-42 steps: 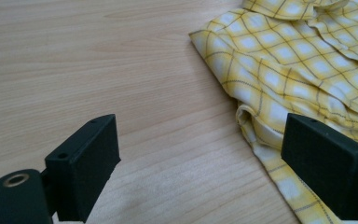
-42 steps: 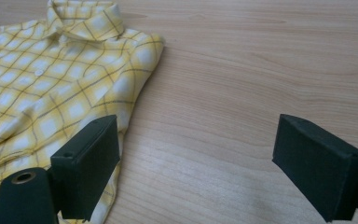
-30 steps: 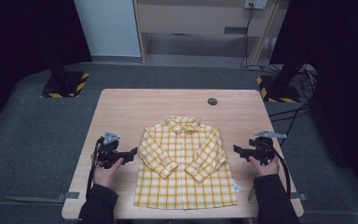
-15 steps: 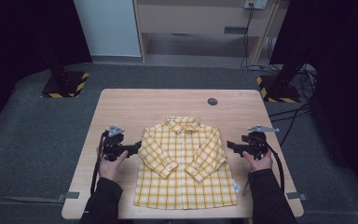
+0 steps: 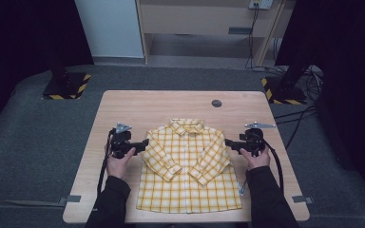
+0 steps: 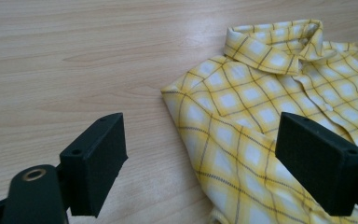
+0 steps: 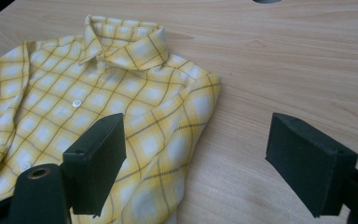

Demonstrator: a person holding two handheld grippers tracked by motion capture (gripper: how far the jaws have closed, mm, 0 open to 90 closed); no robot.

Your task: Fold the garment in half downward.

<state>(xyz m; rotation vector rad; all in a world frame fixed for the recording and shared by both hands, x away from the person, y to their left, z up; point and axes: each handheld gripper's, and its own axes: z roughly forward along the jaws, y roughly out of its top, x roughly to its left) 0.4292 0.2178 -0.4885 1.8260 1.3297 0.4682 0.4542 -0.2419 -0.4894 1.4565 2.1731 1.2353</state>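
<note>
A yellow plaid button-up shirt (image 5: 190, 166) lies flat on the wooden table (image 5: 171, 104), collar toward the far side and both sleeves folded across its front. My left gripper (image 5: 145, 144) is open and level at the shirt's left shoulder, apart from the cloth. In the left gripper view the gripper (image 6: 200, 163) frames the edge of the shirt (image 6: 261, 93), with nothing pressed. My right gripper (image 5: 228, 144) mirrors it at the right shoulder. Its jaws have just been closing slightly, but the gripper (image 7: 196, 163) stays open above the shoulder of the shirt (image 7: 98, 93) and bare wood.
A small dark round disc (image 5: 216, 103) sits on the table beyond the collar; its edge shows as a dark disc (image 7: 265, 1) in the right gripper view. A white tag (image 5: 241, 189) pokes out at the shirt's lower right. Grey floor surrounds the table, with stand bases (image 5: 66, 85) behind.
Both hands have slid away from the person and inward, so each gripper now points at a shoulder of the shirt. The shirt has not moved.
</note>
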